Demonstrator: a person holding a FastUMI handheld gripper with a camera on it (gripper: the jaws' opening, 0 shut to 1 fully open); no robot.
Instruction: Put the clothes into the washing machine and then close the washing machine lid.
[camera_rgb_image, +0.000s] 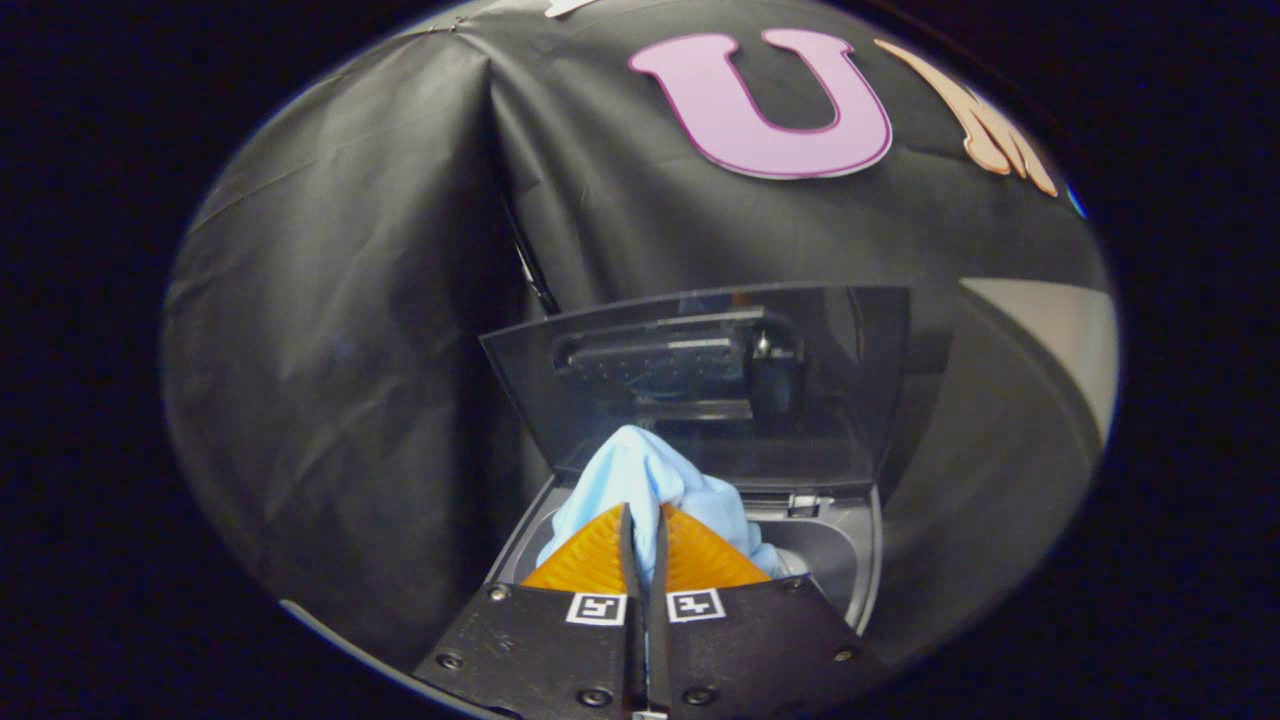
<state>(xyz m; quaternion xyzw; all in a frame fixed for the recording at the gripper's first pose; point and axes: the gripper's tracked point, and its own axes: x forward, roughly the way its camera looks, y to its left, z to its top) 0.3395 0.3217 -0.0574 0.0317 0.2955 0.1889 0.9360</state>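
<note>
Pale blue cloth is what we see first: a bunched garment (650, 480) rising from between the fingertips of the gripper (644, 545) and spreading just ahead of them. The two fingers are drawn almost together, with only a thin dark slit left between their ridged pads (700, 555), and the fabric is pinched in that slit, so we read the jaws as clamped on the garment. The cloth bulges above the tips and spills to either side of them, one fold trailing off to the right of the right-hand finger. Below and beyond the fingers lies the grey washing machine (868, 560), its top opening directly under the cloth; part of the rounded tub shows to the right of the fingers. We cannot say for sure whether the lowest folds touch the rim or hang just clear of it, since the fingers cover that spot. Beyond the garment the washing machine lid (700, 385) stands raised, a dark, glossy, see-through panel hinged at the far edge of the opening and leaning away from the jaws; it carries dim reflections. Further back, behind the lid, hangs the booth's black cloth wall (350, 350), creased into a vertical fold a little to the left of the fingers.
</note>
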